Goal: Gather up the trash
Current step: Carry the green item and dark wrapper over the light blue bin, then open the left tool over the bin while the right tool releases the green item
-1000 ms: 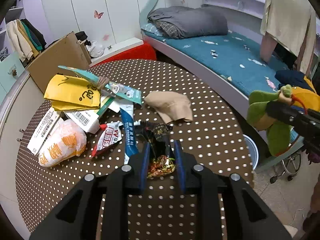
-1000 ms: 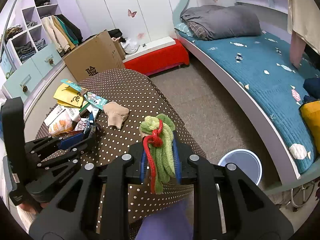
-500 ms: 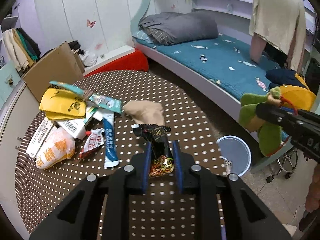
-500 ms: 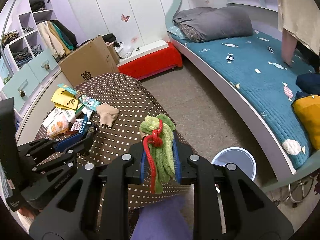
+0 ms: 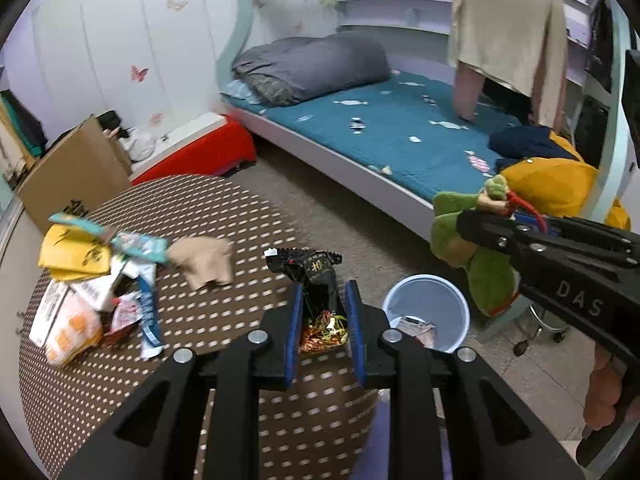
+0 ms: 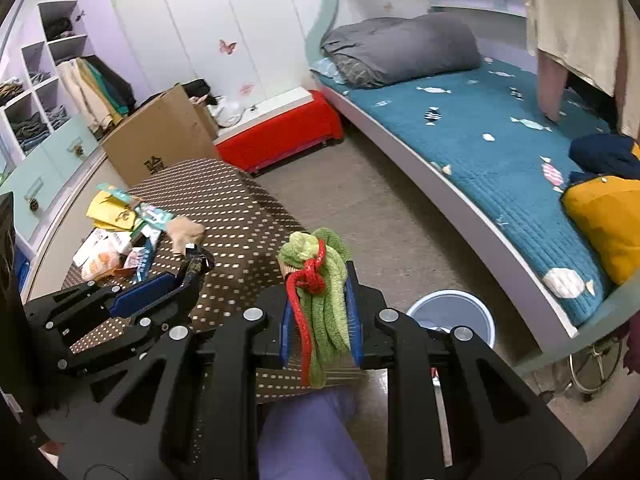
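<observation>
While left gripper (image 5: 322,322) fingers clamp black snack wrapper (image 5: 316,280), right gripper (image 6: 322,316) fingers pinch green cloth (image 6: 326,292) nr bin (image 6: 452,312).

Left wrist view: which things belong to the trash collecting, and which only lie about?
Job: left gripper holding black snack bag; blue bin; wrapper pile on the table.
Lying about: cardboard box; grey duvet; red bench.

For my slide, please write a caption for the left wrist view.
Left gripper holds a black snack wrapper above the brown dotted table, beside the light blue bin.
</observation>
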Demonstrator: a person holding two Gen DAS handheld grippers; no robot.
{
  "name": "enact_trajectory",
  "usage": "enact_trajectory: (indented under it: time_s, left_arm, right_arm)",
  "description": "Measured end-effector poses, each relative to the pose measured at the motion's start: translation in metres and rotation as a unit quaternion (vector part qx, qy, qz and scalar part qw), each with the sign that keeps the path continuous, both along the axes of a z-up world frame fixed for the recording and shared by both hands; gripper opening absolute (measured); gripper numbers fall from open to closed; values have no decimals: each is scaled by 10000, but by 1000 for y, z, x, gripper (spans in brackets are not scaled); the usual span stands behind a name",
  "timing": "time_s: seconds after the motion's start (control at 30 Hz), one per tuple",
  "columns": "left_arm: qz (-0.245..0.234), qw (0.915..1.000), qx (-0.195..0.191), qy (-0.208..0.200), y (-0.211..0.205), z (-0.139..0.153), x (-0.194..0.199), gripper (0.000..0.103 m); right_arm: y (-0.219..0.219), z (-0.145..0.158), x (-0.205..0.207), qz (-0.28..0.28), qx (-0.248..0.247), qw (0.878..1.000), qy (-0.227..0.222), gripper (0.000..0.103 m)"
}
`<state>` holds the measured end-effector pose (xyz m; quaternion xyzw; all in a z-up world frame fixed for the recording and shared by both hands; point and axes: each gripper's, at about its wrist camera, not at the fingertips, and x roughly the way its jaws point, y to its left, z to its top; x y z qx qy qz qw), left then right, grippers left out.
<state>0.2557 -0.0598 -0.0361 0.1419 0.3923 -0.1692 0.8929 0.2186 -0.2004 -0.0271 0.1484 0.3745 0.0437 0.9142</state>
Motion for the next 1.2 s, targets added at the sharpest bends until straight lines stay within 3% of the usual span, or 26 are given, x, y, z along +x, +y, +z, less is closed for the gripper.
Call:
enact_trajectory:
  time_s: [0.5, 1.07, 1.2]
  left_arm:
    - [-585, 9976, -32, 373, -86, -29, 15, 21]
    - [-1043, 9879, 256, 1117, -176, -94, 43, 21]
    - [-1186, 9857, 230, 1177, -199, -103, 48, 28]
  right_arm:
    - [-72, -20, -14, -743, -67, 9967, 330, 22]
    - [-154, -79, -11, -1517, 158, 9816, 1151, 22]
    - [-170, -90, -11, -1721, 227, 9764, 1288, 22]
